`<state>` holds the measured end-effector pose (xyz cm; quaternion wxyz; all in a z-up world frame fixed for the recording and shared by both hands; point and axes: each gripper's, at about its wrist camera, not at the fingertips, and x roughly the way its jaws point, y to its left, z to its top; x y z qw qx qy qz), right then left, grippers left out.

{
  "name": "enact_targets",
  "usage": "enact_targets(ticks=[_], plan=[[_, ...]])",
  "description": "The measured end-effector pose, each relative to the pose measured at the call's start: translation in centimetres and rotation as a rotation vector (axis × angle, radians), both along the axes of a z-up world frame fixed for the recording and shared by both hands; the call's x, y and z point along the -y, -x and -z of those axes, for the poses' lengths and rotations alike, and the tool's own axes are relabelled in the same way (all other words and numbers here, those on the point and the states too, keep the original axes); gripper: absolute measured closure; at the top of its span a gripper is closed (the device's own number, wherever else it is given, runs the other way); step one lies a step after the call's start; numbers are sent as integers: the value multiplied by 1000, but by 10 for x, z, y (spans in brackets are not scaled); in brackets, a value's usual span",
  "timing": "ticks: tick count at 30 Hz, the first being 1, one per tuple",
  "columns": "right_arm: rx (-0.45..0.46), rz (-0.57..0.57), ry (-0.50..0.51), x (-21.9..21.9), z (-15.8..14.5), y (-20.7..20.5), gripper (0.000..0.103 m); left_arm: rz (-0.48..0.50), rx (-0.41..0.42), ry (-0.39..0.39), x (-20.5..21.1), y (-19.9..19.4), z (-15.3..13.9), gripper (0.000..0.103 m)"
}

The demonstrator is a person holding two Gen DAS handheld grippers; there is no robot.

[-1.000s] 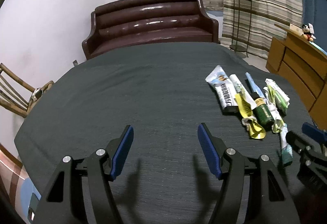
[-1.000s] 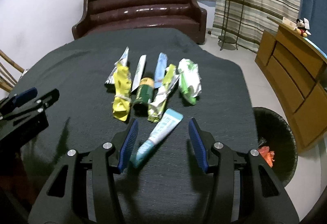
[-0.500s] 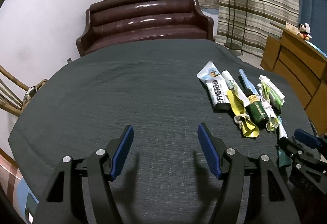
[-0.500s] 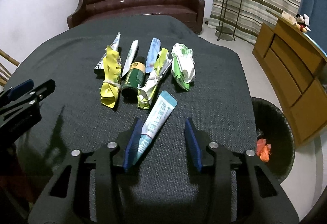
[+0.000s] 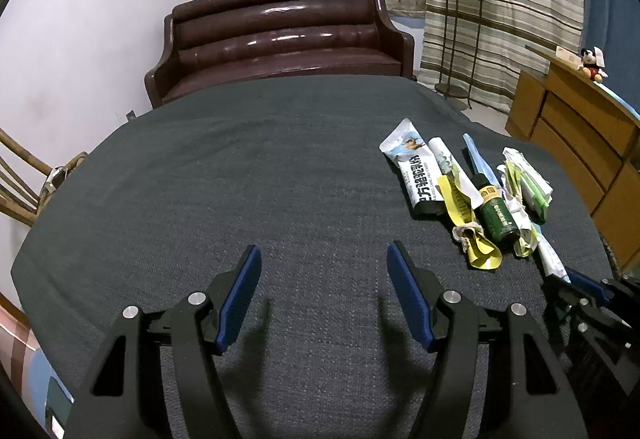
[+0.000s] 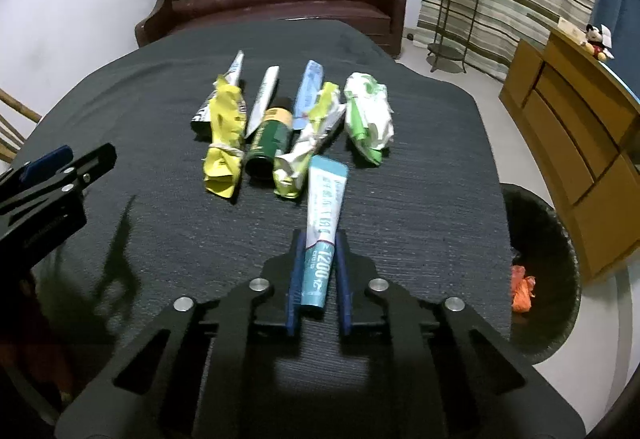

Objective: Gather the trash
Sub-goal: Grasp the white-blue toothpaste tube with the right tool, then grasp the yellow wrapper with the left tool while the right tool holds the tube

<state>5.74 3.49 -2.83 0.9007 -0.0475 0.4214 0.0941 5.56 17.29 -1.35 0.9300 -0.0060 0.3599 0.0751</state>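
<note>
A teal and white toothpaste tube lies on the dark grey tablecloth. My right gripper is closing tight on the tube's near end, with both blue pads pressed against its sides. Just beyond it is a row of trash: a yellow wrapper, a green bottle, a crumpled yellow-white wrapper and a green-white packet. My left gripper stands open over bare cloth to the left of the pile, with nothing between its fingers. The left wrist view catches the right gripper at its lower right edge.
A black bin stands on the floor off the table's right edge, with an orange scrap inside. A brown sofa sits behind the table. A wooden cabinet is on the right and a wooden chair on the left.
My right gripper's jaws went from wide apart around the toothpaste tube to clamped on its near end. The left gripper kept its opening and barely shifted.
</note>
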Motion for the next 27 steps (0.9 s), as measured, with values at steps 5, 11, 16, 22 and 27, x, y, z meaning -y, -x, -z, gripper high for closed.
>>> enact_targets(ticks=[5,11,16,22,27], plan=[[15,27,-9,14,-2,3,90,18,-8,8,6,1,0,39],[39,57,-27,36,-8,-3,91,43,-25,29,20,-4,1,39],[59,74,-40,52,-12,-9,91,62,-38,38,36,-13,0,39],[74,79,-62,66,-15,-21,91,74,-64,32,51,-28,3,39],[78,74,-74,75,-16,-32,91,74,-93,43,58,-39,6,39]])
